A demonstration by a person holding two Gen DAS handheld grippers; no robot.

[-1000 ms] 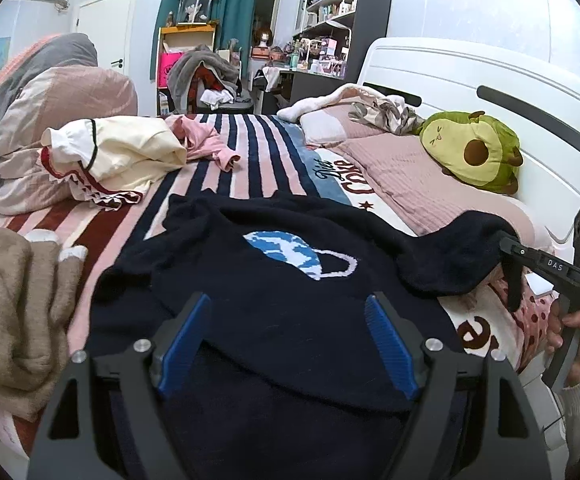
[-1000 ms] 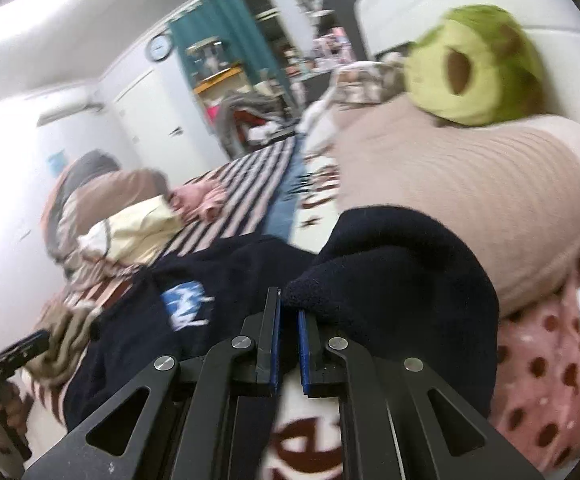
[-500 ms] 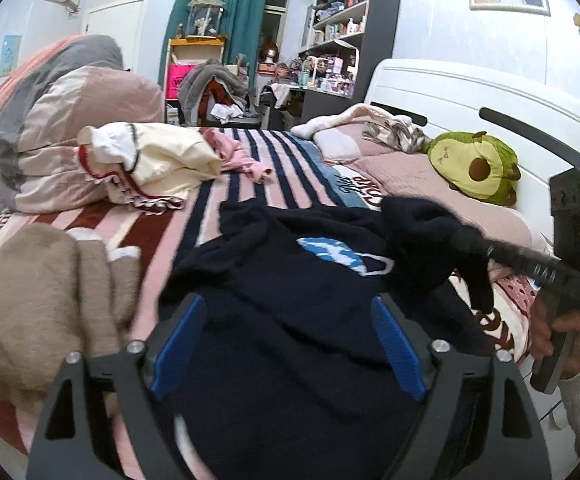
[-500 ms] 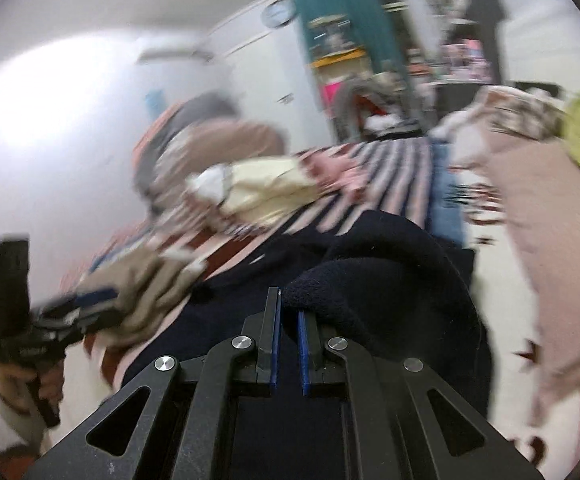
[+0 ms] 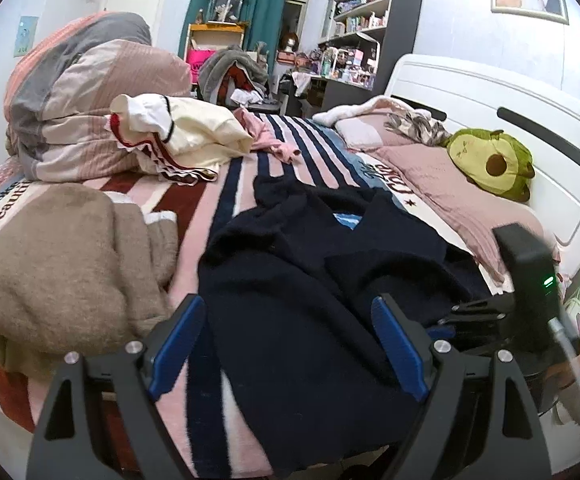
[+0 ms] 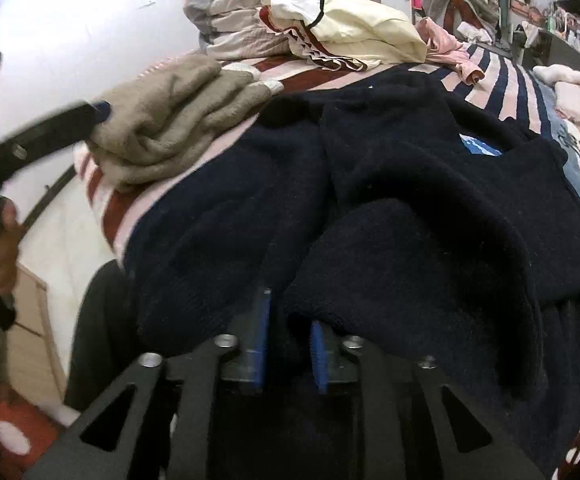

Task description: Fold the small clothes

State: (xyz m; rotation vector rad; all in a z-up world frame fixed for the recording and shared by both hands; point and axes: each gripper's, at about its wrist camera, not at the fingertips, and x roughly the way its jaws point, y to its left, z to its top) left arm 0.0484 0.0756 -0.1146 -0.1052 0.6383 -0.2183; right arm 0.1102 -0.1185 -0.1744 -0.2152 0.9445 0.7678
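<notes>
While the left gripper (image 5: 286,344) hovered low over the near edge of the striped bedspread (image 5: 250,184), its blue pads stood wide apart with nothing pinched between them, the navy sweater (image 5: 290,280) lying spread on the bed beneath and beyond them. A tan garment (image 5: 58,264) was heaped to the left of the sweater, touching its edge, and a cream garment (image 5: 194,128) sat farther back against rolled bedding. An avocado plush (image 5: 490,160) rested on the pink pillow by the white headboard. At the right edge the other tool's body showed, held by a hand (image 5: 578,364).

Seen from the right wrist, the right gripper (image 6: 288,344) pointed down into the sweater (image 6: 410,220), a folded-over sleeve bulging right in front of it. Its jaws had just been opening, a narrow gap showing between the blue pads, dark knit still lying in that gap but no longer squeezed.
</notes>
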